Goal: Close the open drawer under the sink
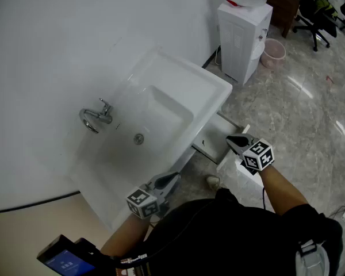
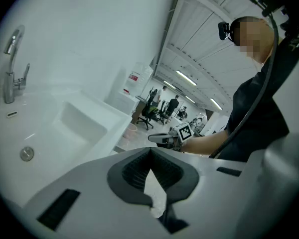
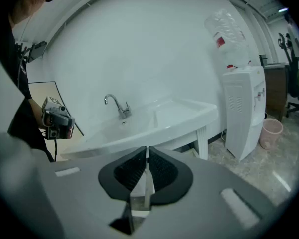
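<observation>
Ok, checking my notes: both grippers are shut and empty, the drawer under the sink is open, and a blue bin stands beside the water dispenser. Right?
The bin beside the water dispenser is pink, not blue; the head view shows it. The rest stands: left gripper and right gripper shut and empty, drawer under the sink open.

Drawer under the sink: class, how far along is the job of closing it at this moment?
Done: nothing yet; the drawer still stands out from under the sink. In hand: the right gripper, jaws together and empty, is beside the drawer's front; contact cannot be told. The left gripper, jaws also together, hangs by the sink's front edge. Left: push the drawer fully in.
</observation>
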A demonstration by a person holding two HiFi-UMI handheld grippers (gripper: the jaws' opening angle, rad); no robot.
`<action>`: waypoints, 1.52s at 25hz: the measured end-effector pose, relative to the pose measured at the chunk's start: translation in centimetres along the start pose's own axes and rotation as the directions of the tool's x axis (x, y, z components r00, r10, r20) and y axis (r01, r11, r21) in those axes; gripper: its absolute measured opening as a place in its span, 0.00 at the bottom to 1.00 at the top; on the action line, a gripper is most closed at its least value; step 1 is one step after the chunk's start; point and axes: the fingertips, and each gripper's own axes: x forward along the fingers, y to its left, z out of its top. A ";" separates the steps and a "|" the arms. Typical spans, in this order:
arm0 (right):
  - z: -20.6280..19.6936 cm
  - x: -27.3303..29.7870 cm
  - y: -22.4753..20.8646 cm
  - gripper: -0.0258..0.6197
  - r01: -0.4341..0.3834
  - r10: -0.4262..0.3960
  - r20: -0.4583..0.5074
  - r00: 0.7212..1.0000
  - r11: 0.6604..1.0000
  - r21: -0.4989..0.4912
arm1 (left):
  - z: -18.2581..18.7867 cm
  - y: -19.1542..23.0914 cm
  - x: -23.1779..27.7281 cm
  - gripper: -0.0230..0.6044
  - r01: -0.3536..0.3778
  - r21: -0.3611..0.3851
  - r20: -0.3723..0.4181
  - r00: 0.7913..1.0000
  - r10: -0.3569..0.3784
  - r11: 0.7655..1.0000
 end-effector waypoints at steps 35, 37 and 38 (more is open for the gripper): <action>-25.4 3.7 -11.1 0.25 0.119 -0.149 -0.414 0.898 0.988 -0.098 | -8.8 -1.1 17.6 0.04 0.173 0.012 -0.334 0.929 -0.159 0.985; -26.4 4.2 -11.2 0.26 0.117 -0.156 -0.436 0.886 0.987 -0.115 | -9.1 -1.1 18.0 0.04 0.177 0.009 -0.337 0.927 -0.164 0.984; -26.8 4.4 -11.3 0.26 0.117 -0.160 -0.446 0.881 0.985 -0.123 | -9.3 -1.1 18.2 0.04 0.178 0.007 -0.338 0.926 -0.166 0.984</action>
